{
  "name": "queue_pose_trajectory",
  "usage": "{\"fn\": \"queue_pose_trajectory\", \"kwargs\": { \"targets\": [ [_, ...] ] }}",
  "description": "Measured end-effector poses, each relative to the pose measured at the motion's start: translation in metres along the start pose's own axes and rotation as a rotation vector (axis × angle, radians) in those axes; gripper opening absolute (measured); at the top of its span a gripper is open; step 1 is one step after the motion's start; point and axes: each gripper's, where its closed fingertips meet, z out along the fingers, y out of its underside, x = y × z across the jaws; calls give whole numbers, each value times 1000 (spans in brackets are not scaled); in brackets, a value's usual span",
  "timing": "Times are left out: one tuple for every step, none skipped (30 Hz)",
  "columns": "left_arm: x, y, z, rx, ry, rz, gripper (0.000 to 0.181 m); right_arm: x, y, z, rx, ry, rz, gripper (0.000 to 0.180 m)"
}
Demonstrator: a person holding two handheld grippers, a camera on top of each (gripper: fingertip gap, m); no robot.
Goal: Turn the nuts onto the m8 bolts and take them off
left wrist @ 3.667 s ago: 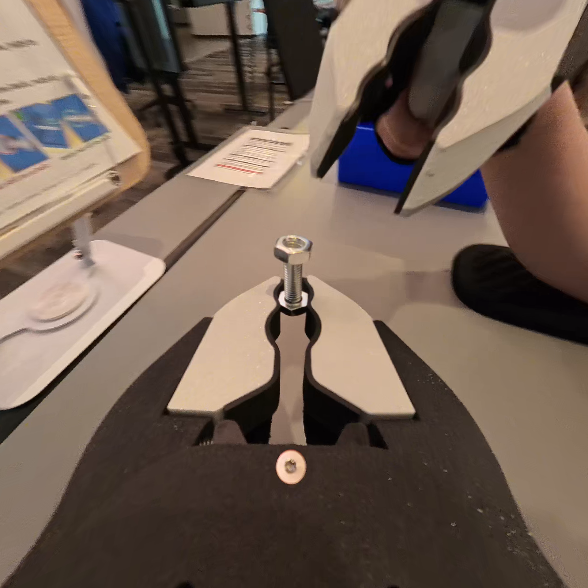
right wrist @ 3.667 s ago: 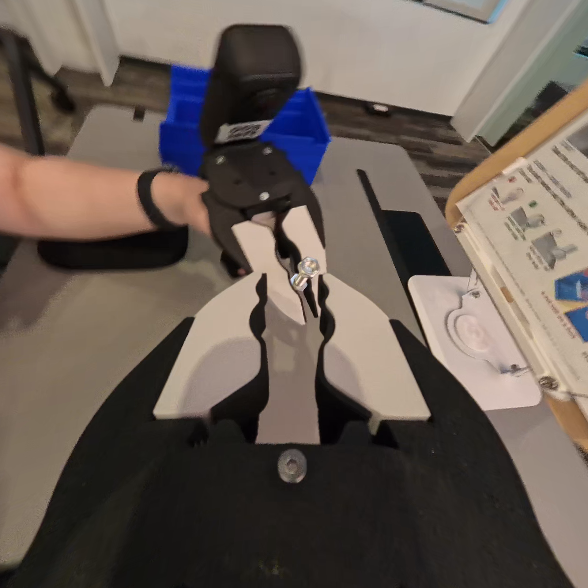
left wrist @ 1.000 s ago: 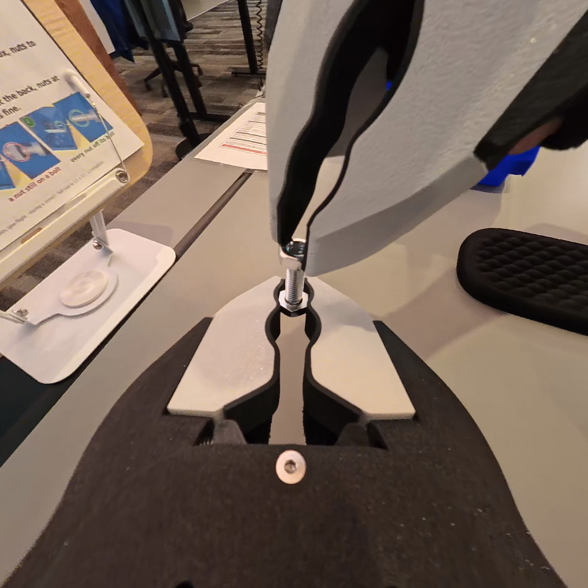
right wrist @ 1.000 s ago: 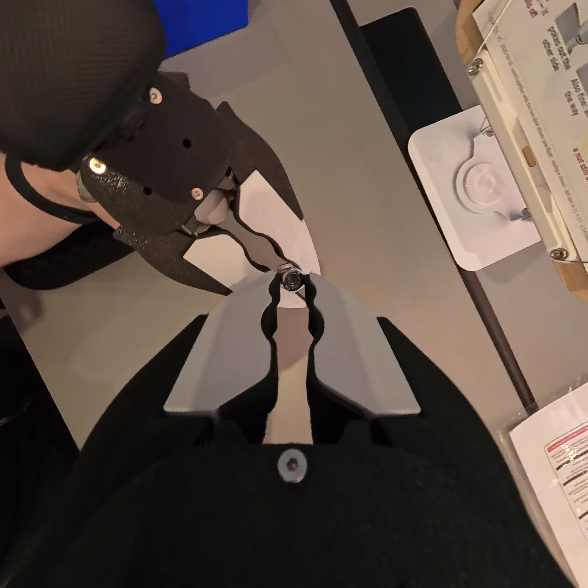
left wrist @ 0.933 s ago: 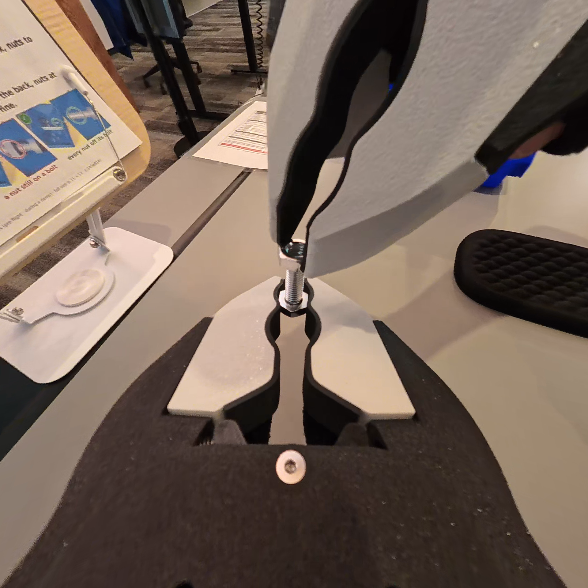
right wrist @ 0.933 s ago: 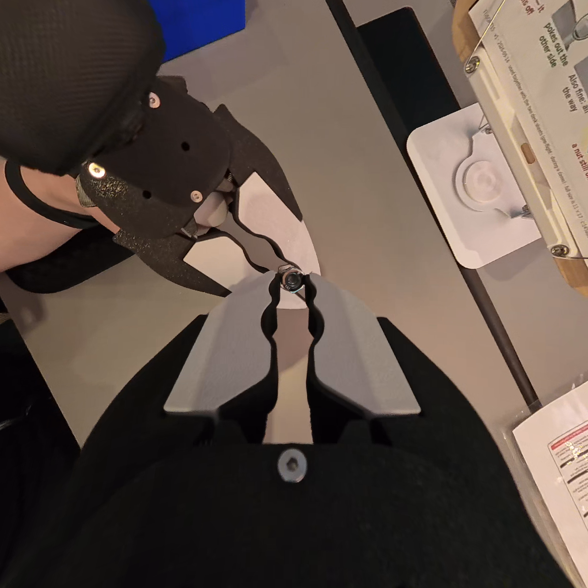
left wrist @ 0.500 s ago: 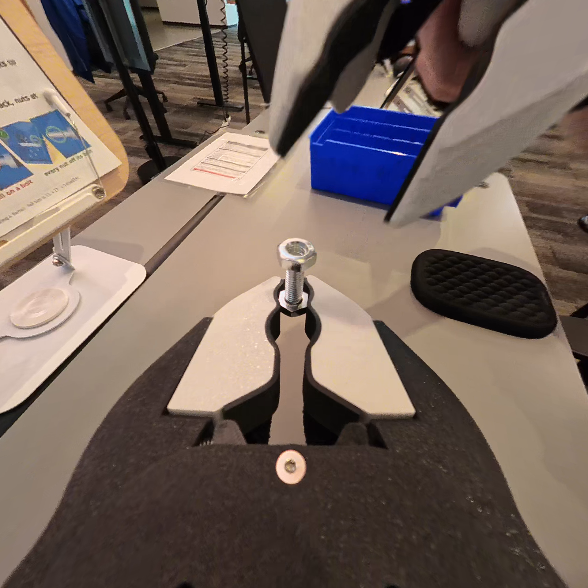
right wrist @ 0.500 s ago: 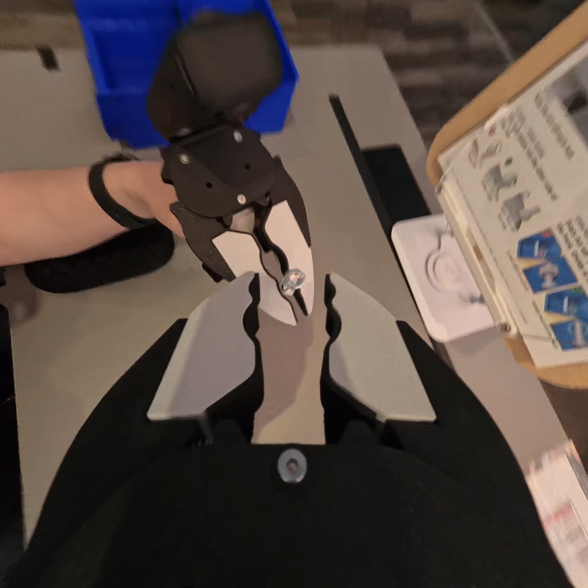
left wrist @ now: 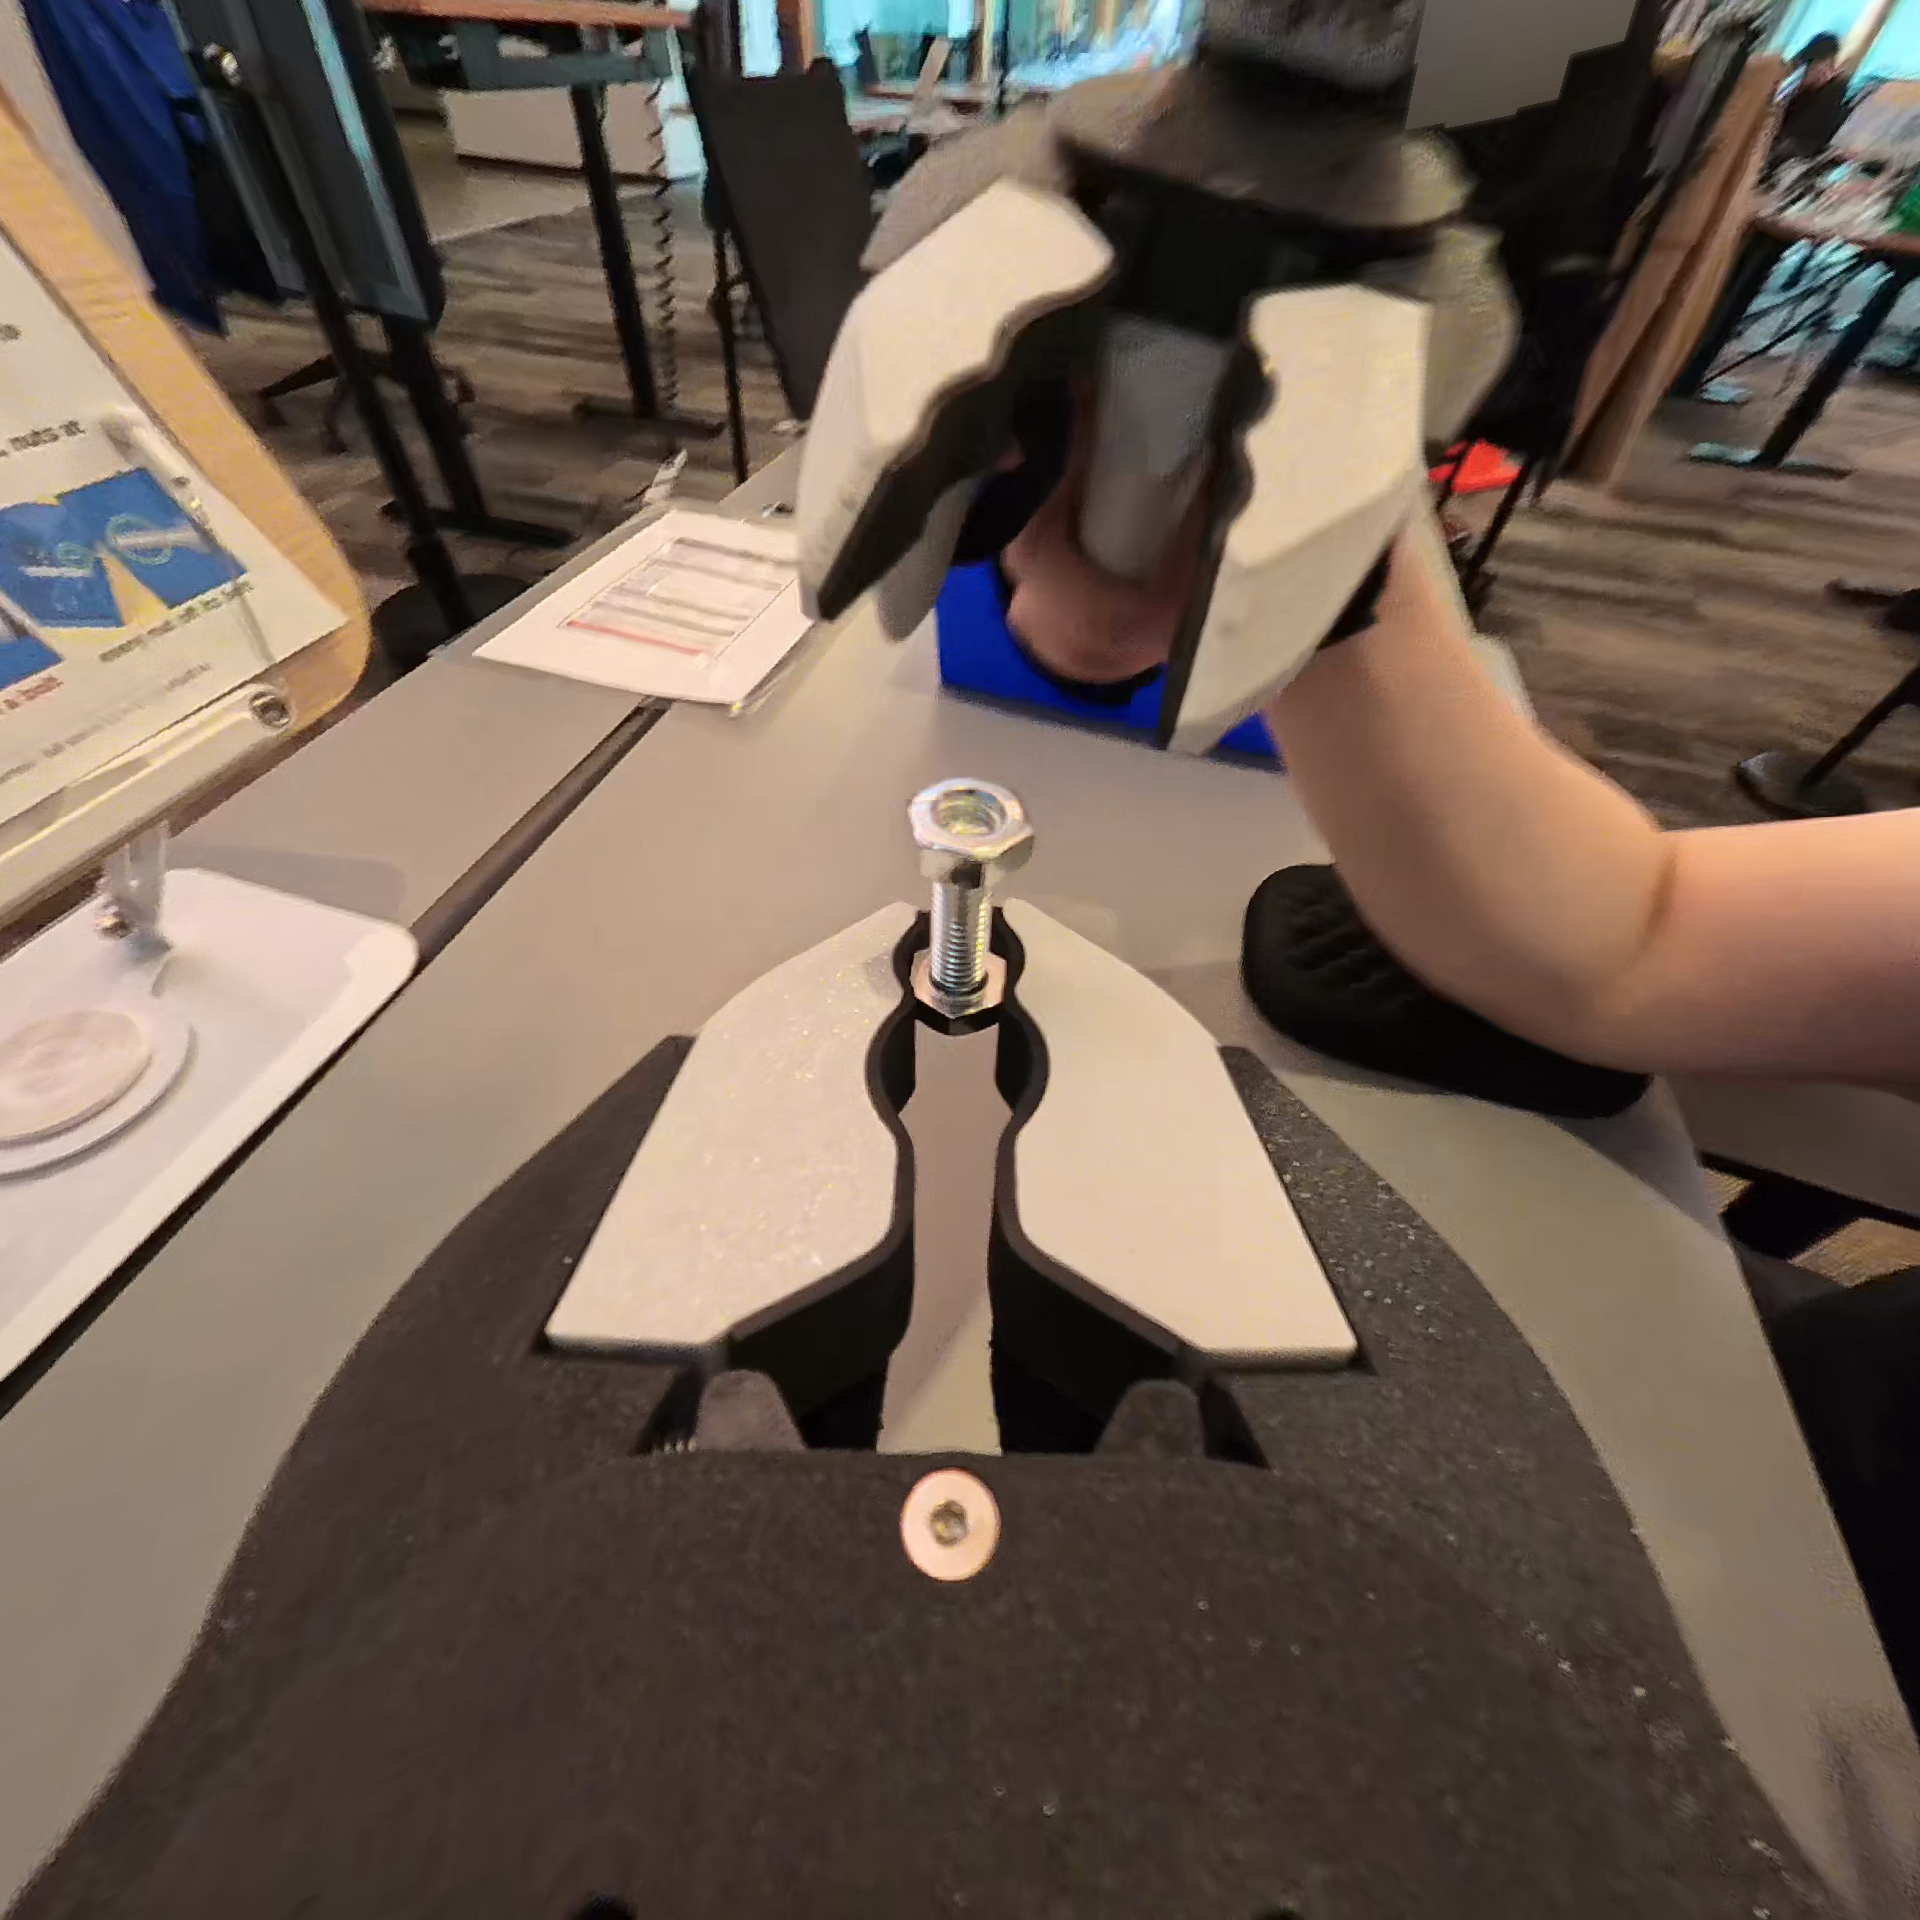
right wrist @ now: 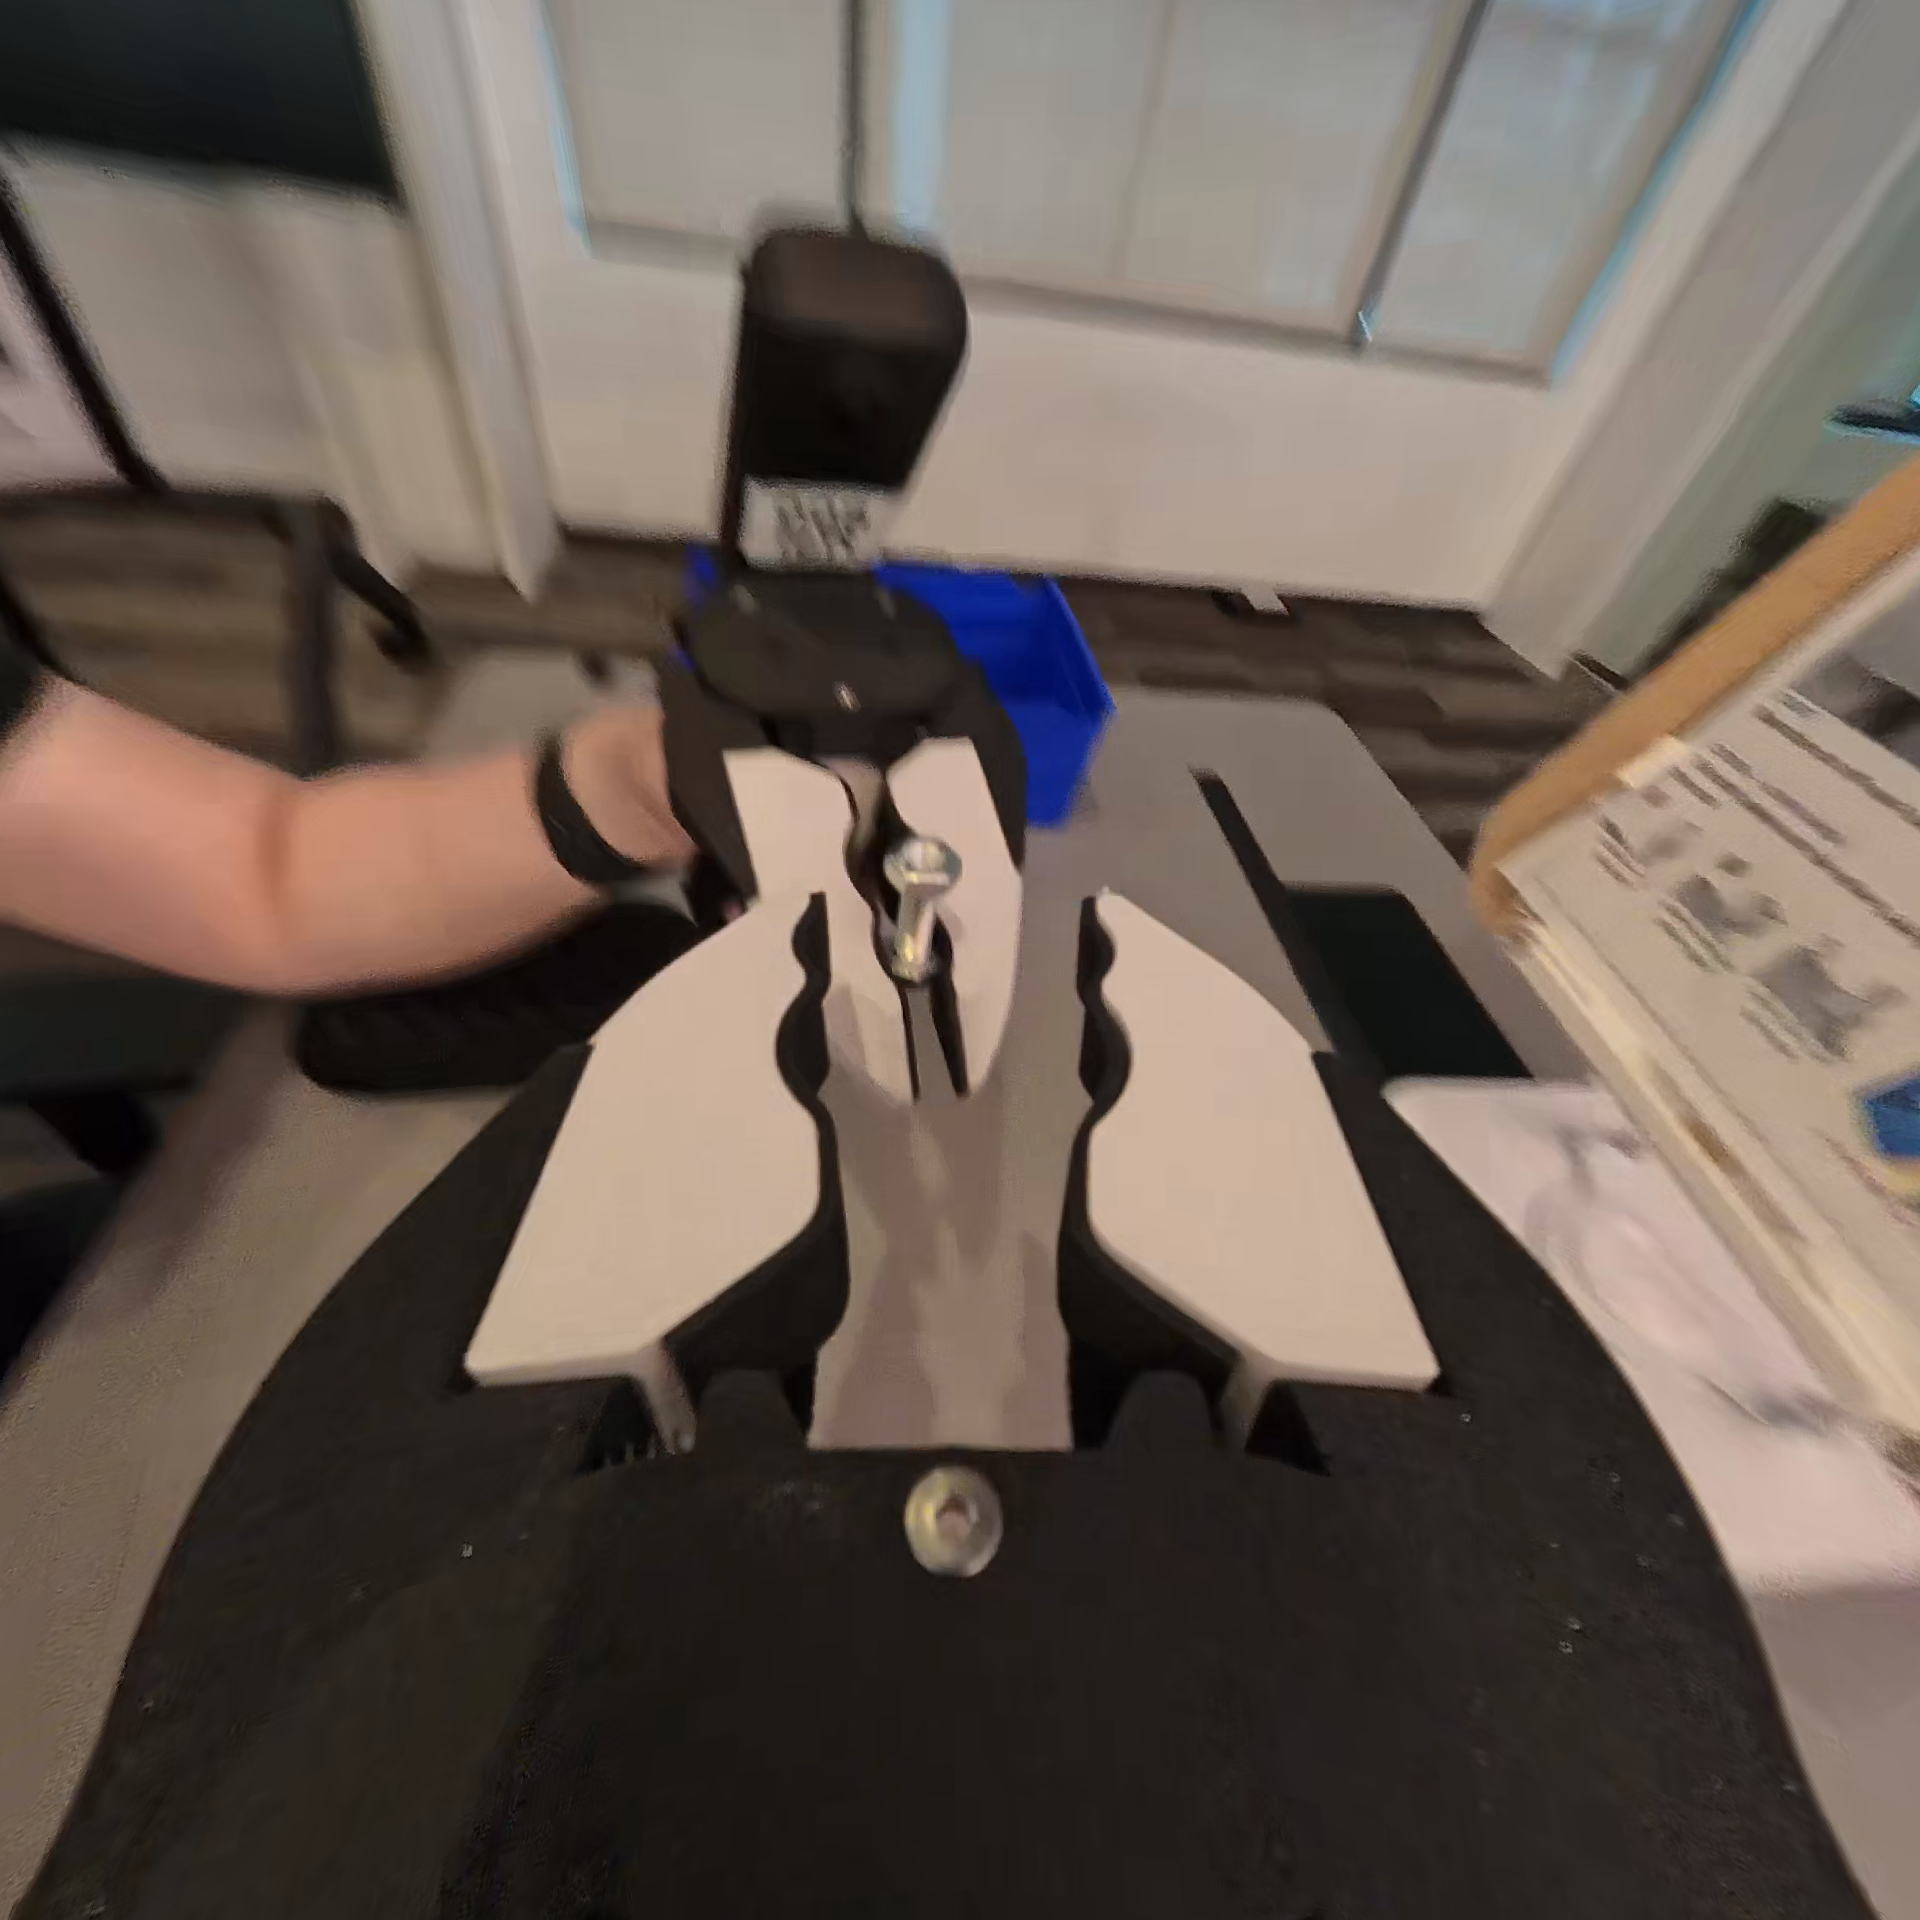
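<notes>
My left gripper (left wrist: pixel 961 920) is shut on the hex head at the low end of an upright silver M8 bolt (left wrist: pixel 956 935). A hex nut (left wrist: pixel 969 826) sits on the top end of the thread. My right gripper (left wrist: pixel 1003 670) is open and empty, hanging above and behind the nut, apart from it. In the right wrist view my right gripper (right wrist: pixel 953 904) is open with its fingers wide. The bolt (right wrist: pixel 912 935) and nut (right wrist: pixel 923 862) show beyond its tips, held by the left gripper (right wrist: pixel 935 1081).
A blue bin (left wrist: pixel 1039 665) stands behind on the grey table (left wrist: pixel 727 831). A black pad (left wrist: pixel 1403 997) lies to the right under a person's forearm (left wrist: pixel 1558 914). An instruction board (left wrist: pixel 156 582) on a white base (left wrist: pixel 260 997) is on the left, with a paper sheet (left wrist: pixel 665 613) beyond. Across from one pair of fingers to the other is roughly 5 centimetres.
A second ago my right gripper was shut on the nut at the bolt's top. It has opened, let go and drawn back and up. The nut stays on the bolt.
</notes>
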Motion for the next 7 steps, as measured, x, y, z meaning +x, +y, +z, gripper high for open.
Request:
{"fn": "queue_pose_trajectory", "kwargs": {
  "targets": [
    [-4,4,2,-32,-33,8,10,1,9,-2,-94,54,-49,44],
    [-7,10,3,-75,-68,22,10,2,17,-5,-184,93,-84,41],
    [-10,17,5,-121,-92,41,10,1,22,-8,-247,121,-103,42],
    [-11,24,7,-161,-105,60,10,-2,23,-11,-283,133,-113,40],
    [-12,29,10,-191,-108,76,10,-6,24,-12,-307,135,-118,35],
    [-11,35,13,-214,-102,85,10,-9,26,-12,-325,127,-128,33],
    [-10,40,17,-238,-93,90,10,-13,29,-11,-346,109,-149,34]
  ]
}}
